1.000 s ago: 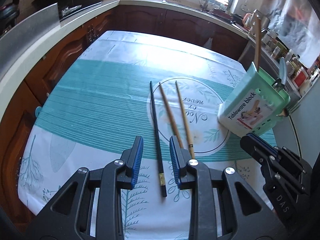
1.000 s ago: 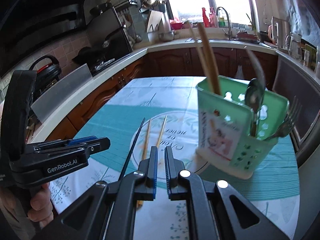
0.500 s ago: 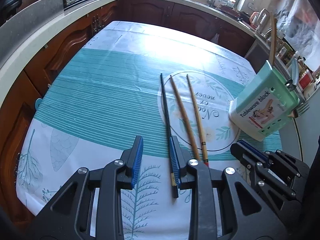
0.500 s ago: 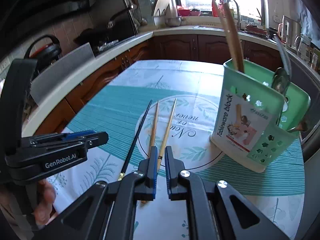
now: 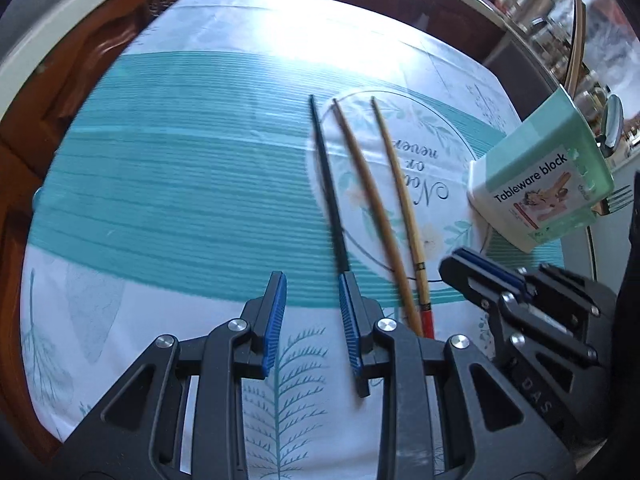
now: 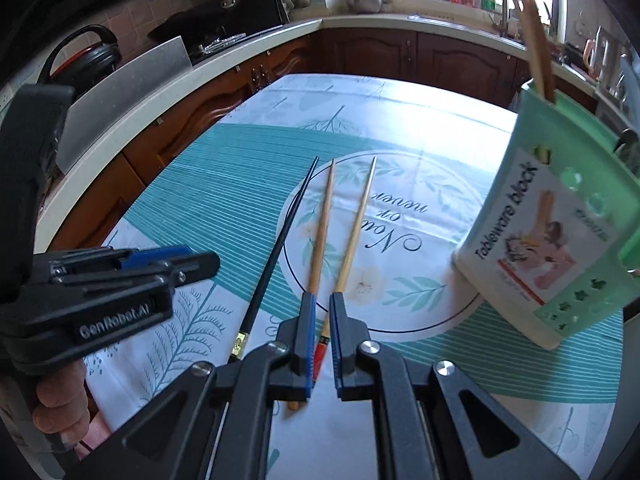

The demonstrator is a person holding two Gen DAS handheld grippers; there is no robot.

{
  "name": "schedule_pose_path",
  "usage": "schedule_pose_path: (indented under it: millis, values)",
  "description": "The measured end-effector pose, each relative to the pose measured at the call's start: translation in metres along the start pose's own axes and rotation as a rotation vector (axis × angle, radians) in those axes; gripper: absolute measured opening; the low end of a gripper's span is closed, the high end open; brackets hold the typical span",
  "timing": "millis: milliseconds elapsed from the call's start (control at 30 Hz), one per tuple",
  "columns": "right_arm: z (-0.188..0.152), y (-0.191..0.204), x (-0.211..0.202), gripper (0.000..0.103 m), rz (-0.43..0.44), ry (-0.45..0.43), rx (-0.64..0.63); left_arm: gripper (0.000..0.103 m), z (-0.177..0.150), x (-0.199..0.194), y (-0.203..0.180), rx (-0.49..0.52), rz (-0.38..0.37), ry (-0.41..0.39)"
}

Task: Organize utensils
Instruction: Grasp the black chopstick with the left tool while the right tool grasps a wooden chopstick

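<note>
Three chopsticks lie loose on the tablecloth (image 5: 168, 184), roughly parallel, thin tips pointing away from the grippers: a black chopstick (image 5: 329, 184) on the left, a plain bamboo chopstick (image 5: 372, 208) in the middle, and a bamboo chopstick with a red end (image 5: 402, 200) on the right, all crossing the printed circle with the script lettering. Green utensil holder (image 5: 536, 188) labelled "Tableware block" stands to the right of them, well apart from the sticks; a spoon (image 5: 612, 124), a fork (image 5: 618, 198) and upright wooden sticks (image 5: 576, 44) already sit in it. Left gripper (image 5: 312, 284) hangs over the near end of the black chopstick, fingers partly apart, nothing between the pads; the black stick runs under its right finger, contact cannot be judged. Right gripper (image 6: 322, 304) is above the near ends of the two bamboo sticks, fingers nearly together with only a narrow slit, gripping nothing; the red end shows through that slit, lying on the cloth below. A person's hand (image 6: 60, 404) holds the left gripper's handle in the right wrist view.
</note>
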State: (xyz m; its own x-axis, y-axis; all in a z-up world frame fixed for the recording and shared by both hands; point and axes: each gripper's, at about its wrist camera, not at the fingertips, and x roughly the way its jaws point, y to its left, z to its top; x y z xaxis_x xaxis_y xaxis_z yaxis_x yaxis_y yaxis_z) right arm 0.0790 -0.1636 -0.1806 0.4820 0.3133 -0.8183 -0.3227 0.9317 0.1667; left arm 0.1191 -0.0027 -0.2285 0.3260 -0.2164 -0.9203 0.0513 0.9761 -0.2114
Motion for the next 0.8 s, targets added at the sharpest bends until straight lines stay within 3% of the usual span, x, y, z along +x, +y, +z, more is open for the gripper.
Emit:
schedule_pose_path:
  millis: [400, 733, 767, 800]
  values:
    - [0.038, -0.027, 0.029, 0.007, 0.045, 0.138, 0.103, 0.024, 0.044, 0.041, -0.019, 0.030, 0.074, 0.160]
    - [0.048, -0.040, 0.046, 0.007, 0.065, 0.221, 0.164, 0.024, 0.069, 0.057, -0.035, 0.027, 0.146, 0.235]
    - [0.049, -0.041, 0.048, 0.007, 0.069, 0.225, 0.170, 0.021, 0.072, 0.059, -0.036, 0.028, 0.150, 0.242]
    - [0.049, -0.042, 0.048, 0.007, 0.071, 0.228, 0.173, 0.008, 0.074, 0.060, -0.036, 0.031, 0.164, 0.244]
